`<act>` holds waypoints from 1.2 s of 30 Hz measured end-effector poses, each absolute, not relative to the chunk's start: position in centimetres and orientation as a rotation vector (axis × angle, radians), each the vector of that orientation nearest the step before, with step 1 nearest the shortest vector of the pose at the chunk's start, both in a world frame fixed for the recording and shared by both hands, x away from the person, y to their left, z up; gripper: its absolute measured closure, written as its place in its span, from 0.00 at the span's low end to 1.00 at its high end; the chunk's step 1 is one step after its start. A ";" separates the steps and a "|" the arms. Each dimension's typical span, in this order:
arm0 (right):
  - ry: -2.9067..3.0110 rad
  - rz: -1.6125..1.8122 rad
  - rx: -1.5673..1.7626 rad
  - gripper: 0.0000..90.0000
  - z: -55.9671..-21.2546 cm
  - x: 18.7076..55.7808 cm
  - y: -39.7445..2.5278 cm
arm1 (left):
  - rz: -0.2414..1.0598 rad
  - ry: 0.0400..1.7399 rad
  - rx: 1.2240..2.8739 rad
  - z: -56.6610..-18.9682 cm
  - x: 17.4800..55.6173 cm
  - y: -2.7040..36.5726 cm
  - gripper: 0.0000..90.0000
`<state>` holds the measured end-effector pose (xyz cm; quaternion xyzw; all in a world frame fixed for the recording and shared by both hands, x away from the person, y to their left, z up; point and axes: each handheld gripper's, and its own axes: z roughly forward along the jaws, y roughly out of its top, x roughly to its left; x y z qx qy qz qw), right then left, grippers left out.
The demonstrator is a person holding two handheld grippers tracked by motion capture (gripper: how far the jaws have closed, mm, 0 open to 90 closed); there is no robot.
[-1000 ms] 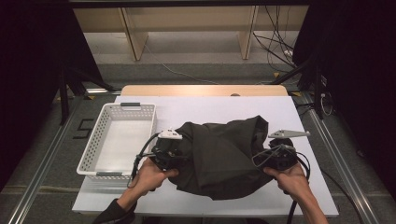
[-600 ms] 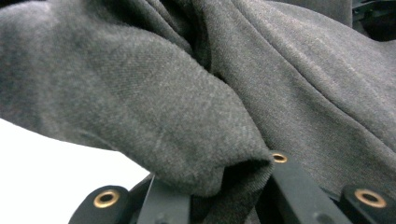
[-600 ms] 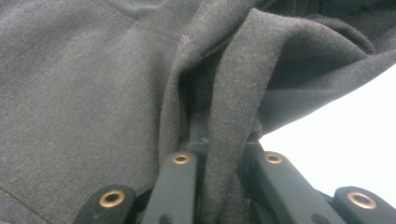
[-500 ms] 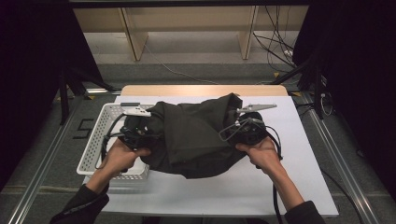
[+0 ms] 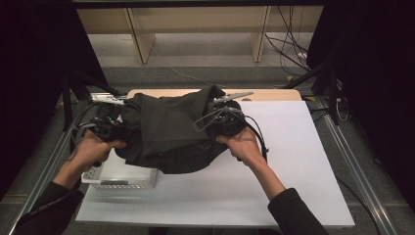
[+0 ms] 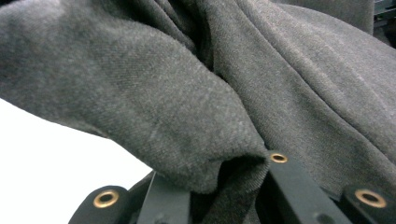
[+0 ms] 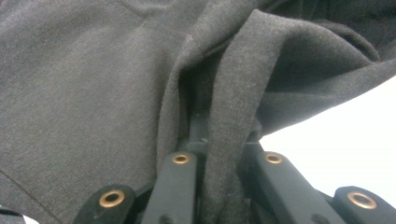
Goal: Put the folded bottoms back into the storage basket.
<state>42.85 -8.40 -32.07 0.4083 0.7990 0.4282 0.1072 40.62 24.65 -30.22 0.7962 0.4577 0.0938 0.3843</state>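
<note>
High view: both grippers, left (image 5: 115, 128) and right (image 5: 222, 119), are pinching a dark garment (image 5: 169, 132) over the basket (image 5: 122, 177) at 9 o'clock.

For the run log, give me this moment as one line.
left gripper: shut on dark garment | right gripper: shut on dark garment | garment held above white basket

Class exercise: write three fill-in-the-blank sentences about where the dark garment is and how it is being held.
1. The garment is held by ____ grippers.
2. It hangs partly over the white ____, at the table's left side.
3. In the right gripper view, a fold of cloth sits ____ the jaws.

Missing words: two; basket; between
</note>
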 end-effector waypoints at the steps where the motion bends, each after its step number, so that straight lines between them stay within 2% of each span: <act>1: 2.355 1.263 1.200 0.93 -32.0 43.0 -7.9 | 0.242 1.174 2.031 -30.1 40.7 25.1 0.88; 11: 2.388 1.274 1.187 0.93 -32.4 44.6 -2.1 | 0.257 1.278 2.035 -29.8 41.9 30.1 0.88; 19: 2.427 1.254 1.178 0.92 -33.4 45.3 2.3 | 0.250 1.382 2.026 -31.1 43.1 33.3 0.88; 31: 2.426 1.253 1.237 0.92 -35.1 46.0 6.0 | 0.284 1.481 1.983 -32.1 44.7 35.3 0.88; 36: 2.450 1.201 1.241 0.90 -36.4 46.0 7.0 | 0.261 1.525 1.984 -33.7 45.1 35.3 0.88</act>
